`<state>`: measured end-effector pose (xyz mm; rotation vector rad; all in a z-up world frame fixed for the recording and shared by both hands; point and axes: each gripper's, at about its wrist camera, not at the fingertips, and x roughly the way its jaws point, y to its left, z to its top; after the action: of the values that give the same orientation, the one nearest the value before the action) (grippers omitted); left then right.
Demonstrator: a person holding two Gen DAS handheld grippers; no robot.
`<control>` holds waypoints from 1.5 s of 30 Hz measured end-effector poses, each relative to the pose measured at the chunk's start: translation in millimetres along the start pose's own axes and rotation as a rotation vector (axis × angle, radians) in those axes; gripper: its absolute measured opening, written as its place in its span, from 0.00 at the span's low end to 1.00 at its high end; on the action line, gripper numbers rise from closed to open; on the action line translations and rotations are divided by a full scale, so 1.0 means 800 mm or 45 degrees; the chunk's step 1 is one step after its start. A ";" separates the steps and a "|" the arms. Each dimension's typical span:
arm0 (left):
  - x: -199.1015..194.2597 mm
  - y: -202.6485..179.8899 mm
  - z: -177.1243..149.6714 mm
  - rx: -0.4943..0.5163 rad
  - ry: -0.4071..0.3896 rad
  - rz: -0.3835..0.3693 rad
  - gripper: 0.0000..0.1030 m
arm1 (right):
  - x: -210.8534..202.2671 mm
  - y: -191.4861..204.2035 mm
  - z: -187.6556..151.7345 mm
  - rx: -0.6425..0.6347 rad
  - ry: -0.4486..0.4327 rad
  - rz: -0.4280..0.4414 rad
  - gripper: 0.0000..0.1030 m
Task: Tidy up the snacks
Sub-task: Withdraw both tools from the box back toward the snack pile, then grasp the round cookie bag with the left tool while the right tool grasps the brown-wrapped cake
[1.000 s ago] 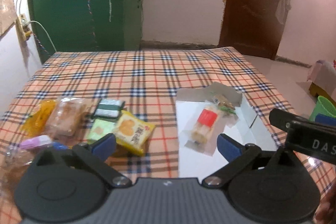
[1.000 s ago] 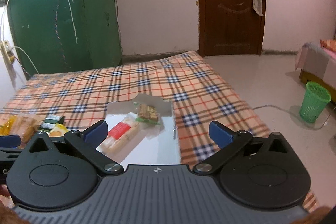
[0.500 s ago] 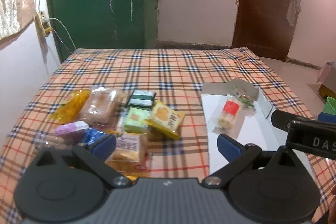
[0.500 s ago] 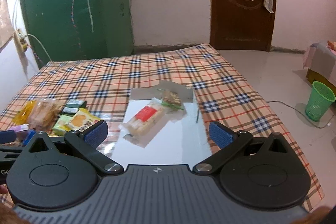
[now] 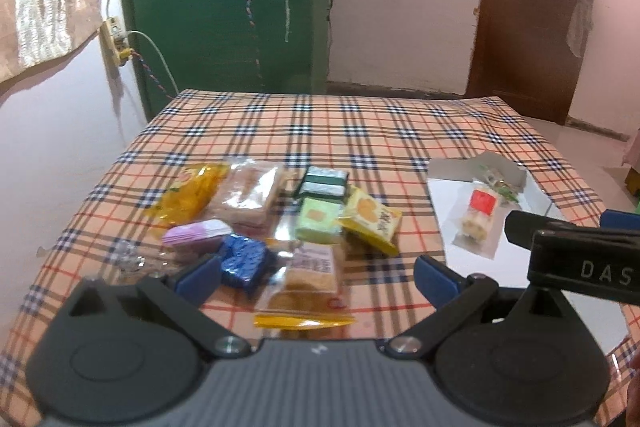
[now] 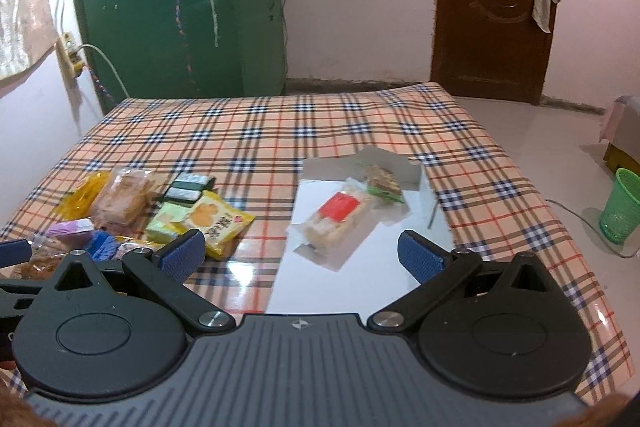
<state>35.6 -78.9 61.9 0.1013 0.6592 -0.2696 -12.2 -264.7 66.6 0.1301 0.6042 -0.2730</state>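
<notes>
snacks piled at the left, two already in the white box

both grippers hang empty above the near edge of the plaid-covered table (image 5: 360, 131). the left gripper (image 5: 316, 277) has its jaws spread wide over the near part of the snack pile (image 5: 276, 223), and the right gripper (image 6: 300, 253) is likewise released, looking down at the shallow white box (image 6: 360, 279) toward the table's right side.

the pile lies toward the left edge: an orange bag (image 5: 188, 195), a clear pack of biscuits (image 5: 250, 197), a yellow packet (image 5: 370, 221), a blue foil piece (image 5: 242, 261) and a tan wafer pack (image 5: 310, 273) nearest the left jaws. in the box lie a red-labelled cracker pack (image 6: 336, 215) and, touching it at the far end, a small green-edged bar (image 6: 382, 183).

these wrappers look light, crinkly and slick, and the contents probably crumble (biscuits especially). the wafer pack seems the natural next pick; a hold across its short sides, mid-body, with gentle pressure should carry it without crushing. the packets overlap, so lifting one may drag a neighbour.
</notes>
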 end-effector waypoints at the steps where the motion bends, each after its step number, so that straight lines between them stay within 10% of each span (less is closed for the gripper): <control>1: -0.001 0.004 0.000 -0.001 -0.002 0.006 0.98 | 0.002 0.004 0.000 -0.004 0.001 0.007 1.00; 30: -0.004 0.097 -0.069 -0.065 -0.044 0.131 0.98 | 0.029 0.093 -0.050 -0.154 0.042 0.223 1.00; 45: 0.077 0.147 -0.057 -0.030 0.030 0.299 0.98 | 0.048 0.105 -0.072 -0.187 0.095 0.254 1.00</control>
<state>88.3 28.8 -11.0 0.1585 0.6672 -0.0345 11.4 -181.0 0.8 0.0584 0.6777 -0.0307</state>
